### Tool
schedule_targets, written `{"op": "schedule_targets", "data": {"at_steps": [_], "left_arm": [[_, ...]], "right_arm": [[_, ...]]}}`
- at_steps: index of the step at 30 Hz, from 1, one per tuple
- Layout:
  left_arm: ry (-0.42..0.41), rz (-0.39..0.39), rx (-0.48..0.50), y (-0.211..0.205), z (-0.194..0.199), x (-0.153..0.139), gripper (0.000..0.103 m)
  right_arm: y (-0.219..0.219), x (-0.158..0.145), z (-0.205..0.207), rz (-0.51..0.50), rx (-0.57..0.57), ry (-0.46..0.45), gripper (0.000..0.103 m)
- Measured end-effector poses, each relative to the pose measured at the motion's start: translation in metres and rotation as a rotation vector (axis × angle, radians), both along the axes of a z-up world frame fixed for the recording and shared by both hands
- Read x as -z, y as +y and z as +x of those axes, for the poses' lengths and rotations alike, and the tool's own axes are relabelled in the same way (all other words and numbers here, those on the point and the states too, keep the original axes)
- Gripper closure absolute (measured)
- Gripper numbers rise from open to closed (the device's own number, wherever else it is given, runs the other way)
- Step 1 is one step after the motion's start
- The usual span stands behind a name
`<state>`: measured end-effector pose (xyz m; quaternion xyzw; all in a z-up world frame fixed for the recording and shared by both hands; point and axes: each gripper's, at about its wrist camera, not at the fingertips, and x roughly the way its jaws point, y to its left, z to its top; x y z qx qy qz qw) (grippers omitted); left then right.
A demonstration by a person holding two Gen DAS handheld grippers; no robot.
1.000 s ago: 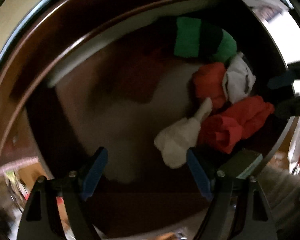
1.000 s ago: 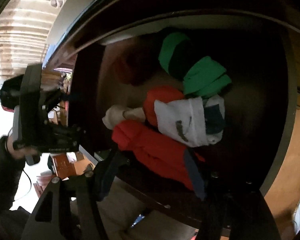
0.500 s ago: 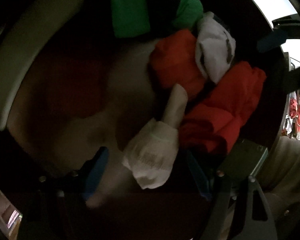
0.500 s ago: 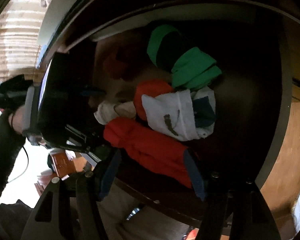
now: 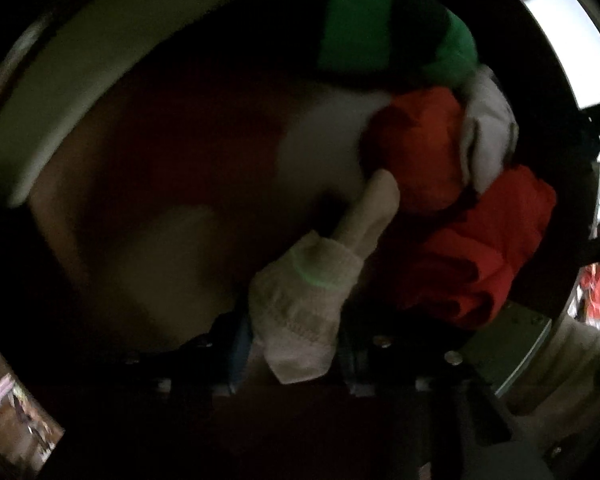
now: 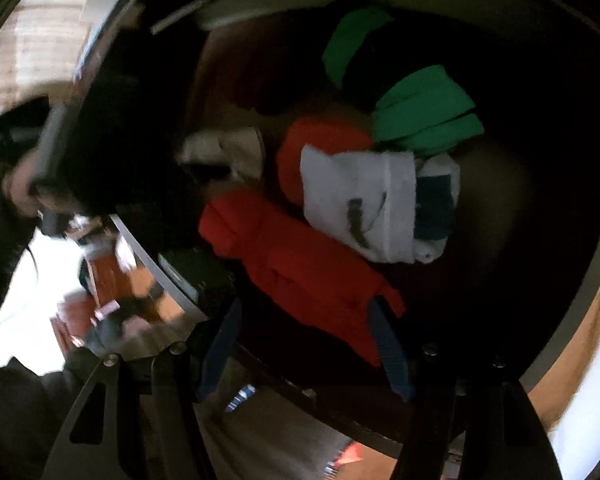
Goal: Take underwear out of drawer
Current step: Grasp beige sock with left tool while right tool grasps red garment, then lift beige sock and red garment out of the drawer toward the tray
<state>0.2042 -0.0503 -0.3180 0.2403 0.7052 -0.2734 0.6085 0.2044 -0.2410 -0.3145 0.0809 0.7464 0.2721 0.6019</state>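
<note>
Readable text: none in either view.
White folded cloth with a dark patch (image 6: 358, 204): a small dark mark on its face, too blurred to read as letters.
Cream knitted sock with a pale green band (image 5: 304, 308): no lettering visible.
Dark wooden drawer (image 6: 572, 240): no label or number can be made out.

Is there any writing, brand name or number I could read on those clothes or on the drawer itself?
None can be read.
white garment: a dark mark on the cloth, too blurred to tell whether it is a logo or letters.
cream sock: a knit pattern and a pale green ring, no letters.
red garment, green and black garment and drawer: no text shows.
</note>
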Motion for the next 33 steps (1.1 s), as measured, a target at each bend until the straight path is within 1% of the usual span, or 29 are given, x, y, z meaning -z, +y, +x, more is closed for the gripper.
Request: {"op": "schedule_targets", "data": {"at_steps": [1,2,4,6,8,10,11,13,15,16,17,19,20,22,24,27,30,32,33], "left_arm": [[-0.012,-0.008,-0.023,0.003,0.0,-0.005,0.068],[-0.017,-0.036,-0.065,0.008,-0.001,-0.014,0.068],[-0.028,-0.078,-0.132,0.019,-0.005,-0.03,0.068],[-0.048,-0.111,-0.195,0.029,-0.008,-0.049,0.068],[-0.059,-0.139,-0.251,0.035,-0.011,-0.066,0.068],[-0.072,-0.166,-0.3,0.046,-0.015,-0.083,0.068],[-0.076,-0.173,-0.316,0.05,-0.016,-0.086,0.068],[-0.09,-0.179,-0.354,0.056,-0.021,-0.095,0.068],[-0.097,-0.181,-0.383,0.068,-0.027,-0.099,0.068],[-0.1,-0.18,-0.396,0.066,-0.026,-0.097,0.068],[-0.102,-0.177,-0.408,0.07,-0.032,-0.096,0.068],[-0.101,-0.17,-0.422,0.078,-0.037,-0.098,0.067],[-0.101,-0.169,-0.427,0.079,-0.04,-0.095,0.067],[-0.103,-0.172,-0.44,0.082,-0.047,-0.093,0.067],[-0.104,-0.177,-0.456,0.083,-0.046,-0.096,0.067],[-0.111,-0.179,-0.481,0.086,-0.05,-0.096,0.067],[-0.122,-0.189,-0.499,0.086,-0.052,-0.1,0.067],[-0.136,-0.188,-0.496,0.083,-0.052,-0.104,0.067],[-0.145,-0.186,-0.493,0.08,-0.052,-0.105,0.067]], "right_arm": [[0.002,0.002,0.0,-0.009,-0.015,-0.002,0.035],[0.004,0.004,0.0,-0.01,-0.024,0.0,0.035],[0.007,0.014,0.001,-0.006,-0.032,0.026,0.035],[0.01,0.029,0.004,-0.023,-0.035,0.058,0.035],[0.012,0.037,0.008,-0.016,-0.027,0.077,0.032],[0.015,0.041,0.011,-0.003,-0.03,0.092,0.023],[0.019,0.044,0.011,-0.005,-0.046,0.094,0.021],[0.026,0.049,0.011,-0.035,-0.074,0.078,0.017],[0.031,0.052,0.01,-0.067,-0.081,0.061,0.016],[0.035,0.052,0.01,-0.088,-0.09,0.051,0.017],[0.037,0.052,0.01,-0.111,-0.092,0.039,0.019],[0.035,0.051,0.01,-0.149,-0.069,0.024,0.033],[0.033,0.05,0.011,-0.154,-0.041,0.023,0.036],[0.022,0.048,0.012,-0.125,0.036,0.036,0.044],[0.008,0.044,0.01,-0.086,0.122,0.046,0.048],[-0.009,0.033,0.005,-0.057,0.21,0.032,0.049],[-0.023,0.012,-0.001,-0.023,0.277,-0.005,0.05],[-0.031,-0.003,-0.007,-0.006,0.311,-0.031,0.05],[-0.037,-0.012,-0.01,0.019,0.34,-0.041,0.05]]}}
